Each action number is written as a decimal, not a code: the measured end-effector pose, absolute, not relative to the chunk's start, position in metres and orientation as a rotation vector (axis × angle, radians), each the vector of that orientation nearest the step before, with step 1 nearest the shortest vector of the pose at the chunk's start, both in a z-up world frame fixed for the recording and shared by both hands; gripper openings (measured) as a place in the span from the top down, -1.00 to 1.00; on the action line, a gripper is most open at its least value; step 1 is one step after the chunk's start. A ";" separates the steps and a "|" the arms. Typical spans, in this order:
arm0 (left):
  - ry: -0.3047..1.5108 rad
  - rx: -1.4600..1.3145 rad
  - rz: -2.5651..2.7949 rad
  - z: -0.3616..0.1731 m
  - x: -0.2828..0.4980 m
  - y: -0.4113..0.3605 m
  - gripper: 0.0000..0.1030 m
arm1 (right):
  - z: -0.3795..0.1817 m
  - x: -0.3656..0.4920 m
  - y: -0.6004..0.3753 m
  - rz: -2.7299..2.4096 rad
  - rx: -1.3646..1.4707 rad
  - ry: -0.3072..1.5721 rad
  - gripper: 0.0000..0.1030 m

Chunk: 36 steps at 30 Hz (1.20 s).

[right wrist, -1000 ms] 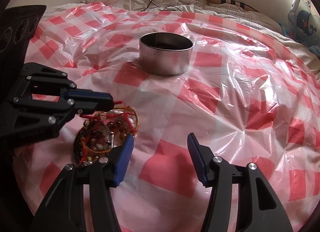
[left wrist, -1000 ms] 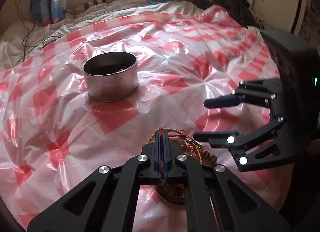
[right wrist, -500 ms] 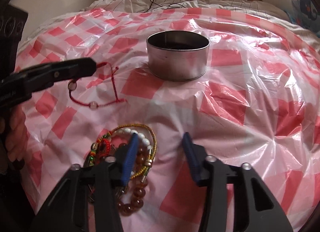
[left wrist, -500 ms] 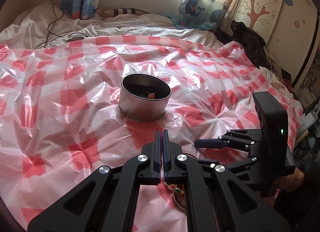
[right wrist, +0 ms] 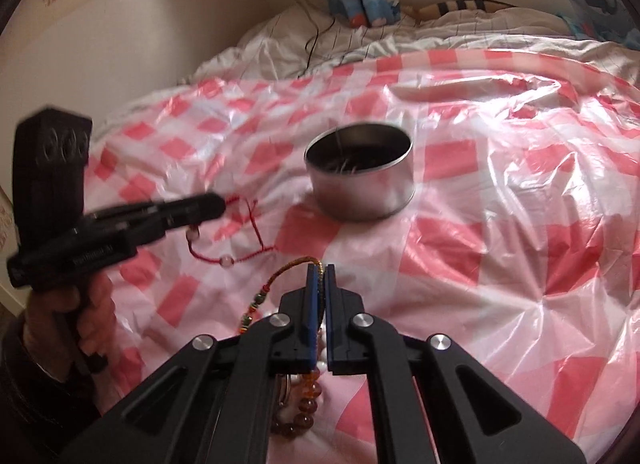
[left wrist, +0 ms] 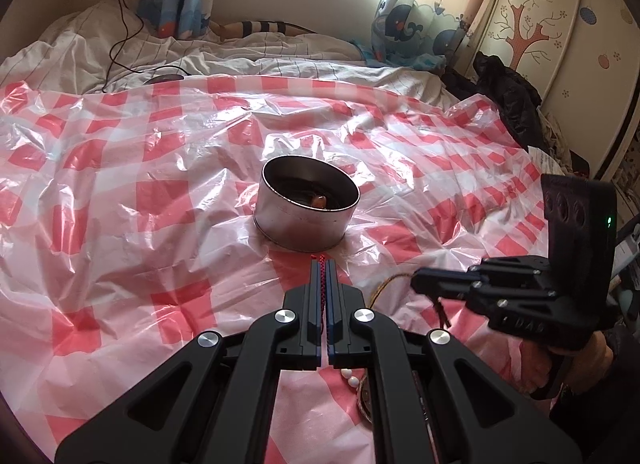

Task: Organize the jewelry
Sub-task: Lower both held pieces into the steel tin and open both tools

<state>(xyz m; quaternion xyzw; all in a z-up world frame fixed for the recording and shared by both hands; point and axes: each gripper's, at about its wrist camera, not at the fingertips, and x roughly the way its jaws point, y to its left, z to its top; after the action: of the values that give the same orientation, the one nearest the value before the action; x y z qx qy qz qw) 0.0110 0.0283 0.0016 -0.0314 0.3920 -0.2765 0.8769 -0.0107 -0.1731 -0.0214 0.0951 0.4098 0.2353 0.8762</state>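
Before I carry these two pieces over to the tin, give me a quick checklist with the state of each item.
1. Left gripper shut on red cord bracelet: ok.
2. Right gripper shut on gold bead strand: ok.
3. Metal tin upright, mouth open: ok.
4. Room inside tin: cannot tell; something orange already lies there.
5. Gold strand free of the amber bead bracelet: cannot tell.
6. Red cord hangs clear of the checked plastic sheet: ok.

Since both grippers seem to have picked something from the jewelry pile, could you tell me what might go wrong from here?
1. The right gripper pinches only the tip of the gold bracelet, which runs back into the bead pile; lifting may drag the tangle.
2. The red cord dangles loosely from the left gripper and could snag the tin rim.
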 end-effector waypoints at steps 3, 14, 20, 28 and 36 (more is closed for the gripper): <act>0.791 -0.073 -0.592 0.011 0.012 0.026 0.97 | -0.006 -0.010 -0.177 0.487 0.224 0.786 0.93; 0.711 -0.134 -0.644 0.050 0.057 0.006 0.97 | 0.039 0.037 -0.197 0.443 0.298 0.637 0.93; 0.740 -0.190 -0.636 0.033 0.098 -0.010 0.97 | 0.037 0.068 -0.200 0.390 0.309 0.633 0.93; 0.919 -0.076 -0.482 -0.017 0.131 -0.021 0.16 | 0.009 0.103 -0.199 0.366 0.356 0.695 0.93; 0.783 -0.022 -0.368 0.019 0.105 0.018 -0.49 | -0.016 0.120 -0.161 0.365 0.235 0.785 0.92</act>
<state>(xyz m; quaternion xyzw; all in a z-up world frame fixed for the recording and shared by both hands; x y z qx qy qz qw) 0.1051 0.0182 0.0194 -0.0108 0.3794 -0.1785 0.9078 0.1201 -0.1609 -0.0162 0.1134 0.3796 0.1764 0.9011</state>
